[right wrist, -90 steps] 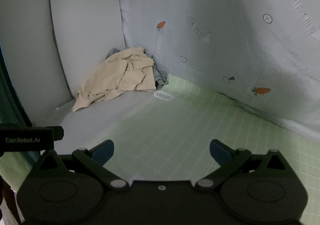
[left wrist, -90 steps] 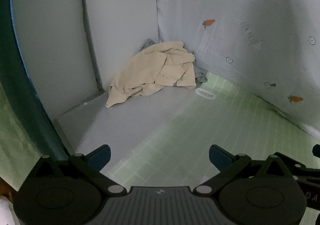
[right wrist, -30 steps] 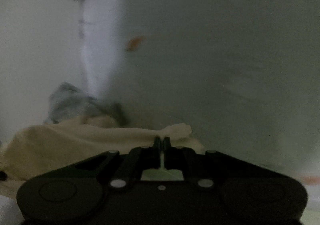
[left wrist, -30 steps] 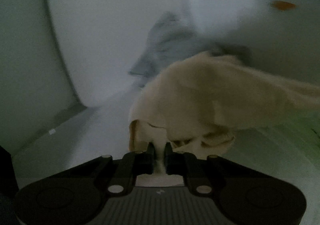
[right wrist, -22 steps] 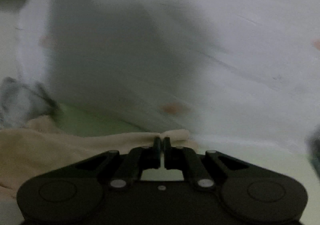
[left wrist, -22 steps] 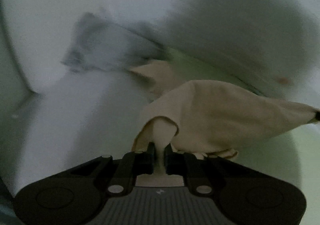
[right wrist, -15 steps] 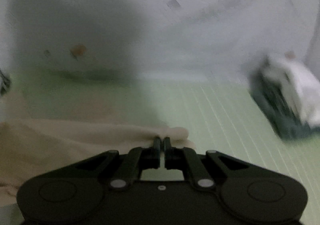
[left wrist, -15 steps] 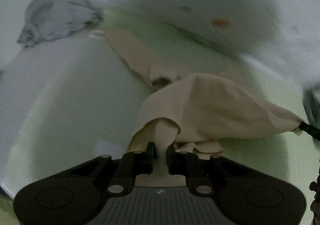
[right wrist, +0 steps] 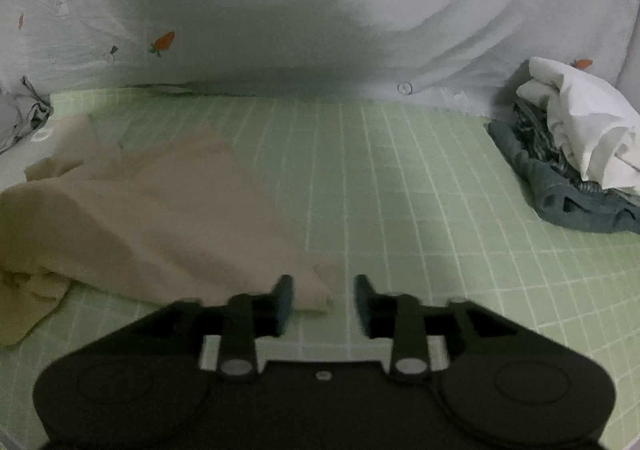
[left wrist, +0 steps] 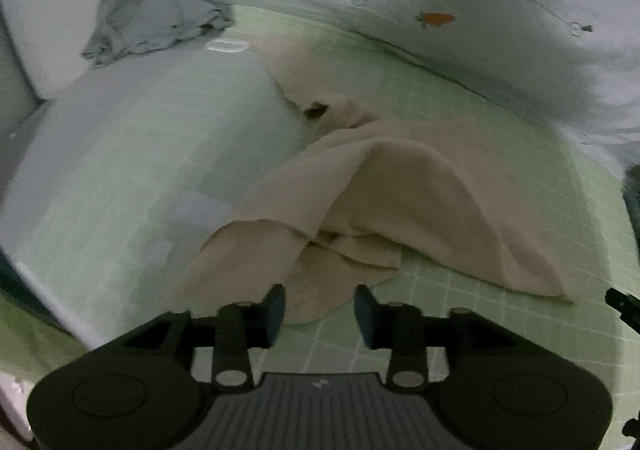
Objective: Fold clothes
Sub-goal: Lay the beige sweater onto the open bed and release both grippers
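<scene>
Lying rumpled on the green checked sheet, the beige garment hides its own folds. The left gripper is opening, a cloth edge between its jaws, unpinched. The right gripper is opening too, over a beige corner. Far right, a clothes pile is cut off.

The garment is plain beige. It lies on a pale green sheet checked with thin white lines. The fabric backdrop is pale blue-grey, printed with small orange carrots and dark outline marks. A crumpled cloth in the corner is grey. The pile of clothes is white above dark blue-grey, with what may be a striped piece between.
</scene>
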